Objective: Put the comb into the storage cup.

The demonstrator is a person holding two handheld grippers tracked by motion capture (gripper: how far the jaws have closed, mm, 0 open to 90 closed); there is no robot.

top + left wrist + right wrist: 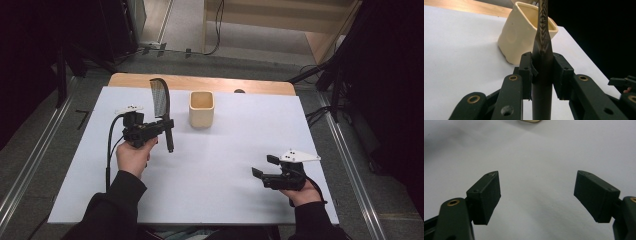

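Observation:
A dark comb (162,107) stands nearly upright in my left gripper (165,125), which is shut on its handle at the left of the table. In the left gripper view both pads clamp the comb's handle (542,75), and its toothed part rises in front of a cream square cup (521,37). That cup (201,108) stands upright at the back middle of the table, just right of the comb and apart from it. My right gripper (264,166) hovers low at the front right, open, with only bare white surface between its pads (485,197).
A white sheet (220,165) covers the table, with a wooden strip (200,82) showing along the far edge. Metal rails and cables run on the floor on both sides. Dark stands flank the table.

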